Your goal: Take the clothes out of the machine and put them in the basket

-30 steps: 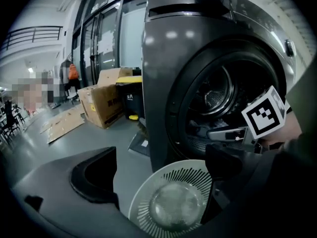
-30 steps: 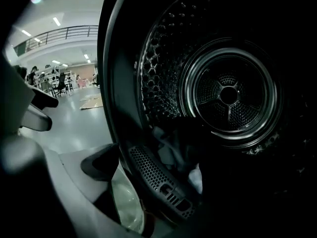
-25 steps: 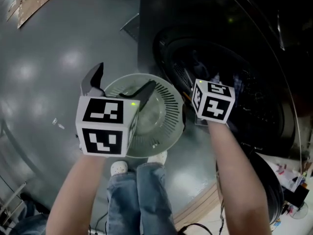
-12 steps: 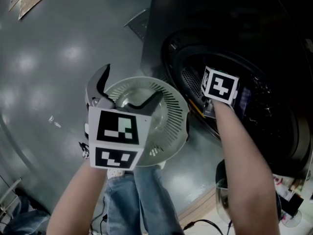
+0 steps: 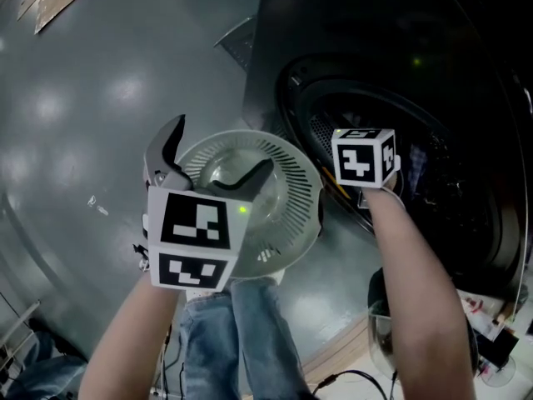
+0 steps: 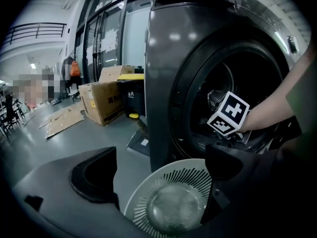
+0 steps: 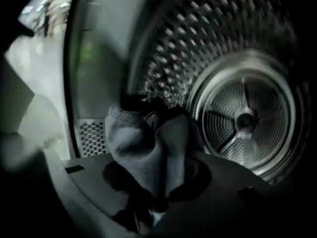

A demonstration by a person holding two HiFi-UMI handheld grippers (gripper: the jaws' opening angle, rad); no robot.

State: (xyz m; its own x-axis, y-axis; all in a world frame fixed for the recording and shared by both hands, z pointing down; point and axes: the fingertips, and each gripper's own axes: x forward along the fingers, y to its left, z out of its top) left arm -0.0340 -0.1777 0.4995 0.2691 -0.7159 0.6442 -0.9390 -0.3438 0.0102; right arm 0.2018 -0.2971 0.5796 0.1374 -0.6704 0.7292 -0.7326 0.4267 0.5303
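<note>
Cloth [image 7: 148, 150], grey and bunched, sits at the mouth of the drum [image 7: 242, 118] of the machine [image 5: 275, 48]; the right gripper [image 7: 158, 202] has it pinched, its jaws having just been closing onto it; the left gripper [image 5: 215, 152] hovers over the white basket [image 5: 304, 215] on the floor [image 5: 83, 98], jaws wide apart, empty.

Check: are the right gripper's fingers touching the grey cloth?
Touching. The right gripper view shows the right gripper, just closing, with fingers pinching the bunched grey cloth between them.
</note>
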